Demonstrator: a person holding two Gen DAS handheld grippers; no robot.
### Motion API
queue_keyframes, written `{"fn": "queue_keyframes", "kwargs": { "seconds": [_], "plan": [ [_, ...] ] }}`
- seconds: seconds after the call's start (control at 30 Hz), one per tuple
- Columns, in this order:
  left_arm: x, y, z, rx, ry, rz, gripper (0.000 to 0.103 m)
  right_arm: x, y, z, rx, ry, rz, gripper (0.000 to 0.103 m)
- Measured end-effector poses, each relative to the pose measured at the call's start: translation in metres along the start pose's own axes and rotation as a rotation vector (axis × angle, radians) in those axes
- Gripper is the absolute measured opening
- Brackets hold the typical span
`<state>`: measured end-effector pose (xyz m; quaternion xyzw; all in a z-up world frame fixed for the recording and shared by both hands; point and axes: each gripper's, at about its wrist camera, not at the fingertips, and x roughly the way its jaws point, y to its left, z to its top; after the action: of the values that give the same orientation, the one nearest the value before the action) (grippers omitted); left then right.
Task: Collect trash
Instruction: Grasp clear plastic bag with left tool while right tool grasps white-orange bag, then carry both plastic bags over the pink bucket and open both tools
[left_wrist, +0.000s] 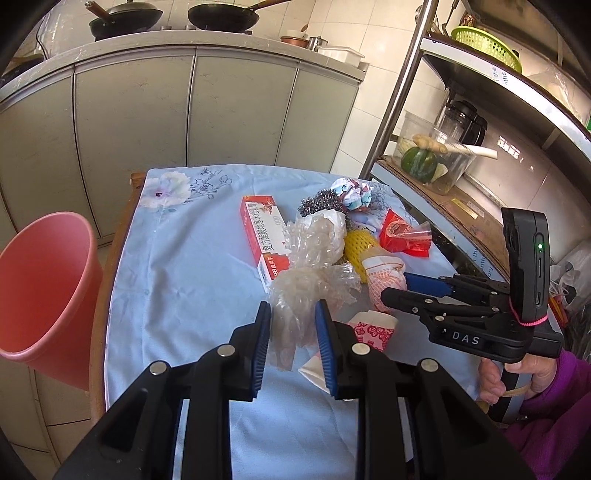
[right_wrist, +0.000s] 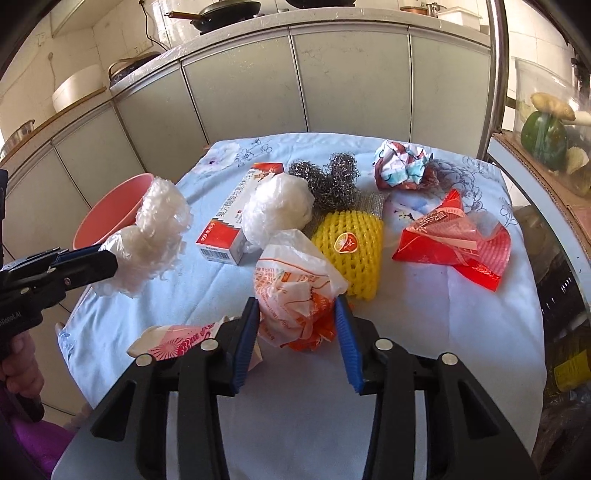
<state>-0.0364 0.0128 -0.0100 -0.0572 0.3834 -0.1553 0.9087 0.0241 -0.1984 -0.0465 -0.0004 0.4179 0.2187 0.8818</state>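
My left gripper (left_wrist: 293, 310) is shut on a crumpled wad of clear plastic wrap (left_wrist: 299, 291). In the right wrist view that clear wrap (right_wrist: 151, 236) hangs off the left gripper (right_wrist: 107, 258) above the table's left edge, close to the pink bin (right_wrist: 107, 218). My right gripper (right_wrist: 295, 306) has its blue pads (right_wrist: 243, 343) pressed on both sides of an orange-and-white plastic bag (right_wrist: 295, 291), which rests on the blue cloth (right_wrist: 424, 332). The left wrist view shows the right gripper (left_wrist: 400, 290) on that bag (left_wrist: 382, 280), and the bin (left_wrist: 48, 288) at the far left.
More trash lies on the cloth: a red-and-white box (right_wrist: 236, 229), another clear plastic ball (right_wrist: 277, 210), steel wool (right_wrist: 328, 181), a yellow foam net (right_wrist: 351, 247), a red wrapper (right_wrist: 454, 243), crumpled paper (right_wrist: 402, 166) and pink-printed paper (right_wrist: 177, 336). A metal shelf rack (left_wrist: 461, 206) stands at the right, with cabinets behind.
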Motion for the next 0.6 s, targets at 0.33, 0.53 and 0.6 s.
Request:
{"fn": "queue_keyframes", "kwargs": {
  "seconds": [0.33,0.53,0.6],
  "plan": [
    [-0.019,0.010,0.000,-0.023,-0.068,0.023,0.024,-0.025,0.007,0.005,-0.016,-0.068,0.019,0.035],
    [-0.033,0.024,0.001,-0.080,-0.126,0.053,0.024,-0.037,0.036,0.022,-0.096,-0.129,0.078,0.035],
    [-0.038,0.030,0.002,-0.100,-0.149,0.069,0.024,-0.034,0.050,0.031,-0.118,-0.140,0.110,0.035]
  ]
}}
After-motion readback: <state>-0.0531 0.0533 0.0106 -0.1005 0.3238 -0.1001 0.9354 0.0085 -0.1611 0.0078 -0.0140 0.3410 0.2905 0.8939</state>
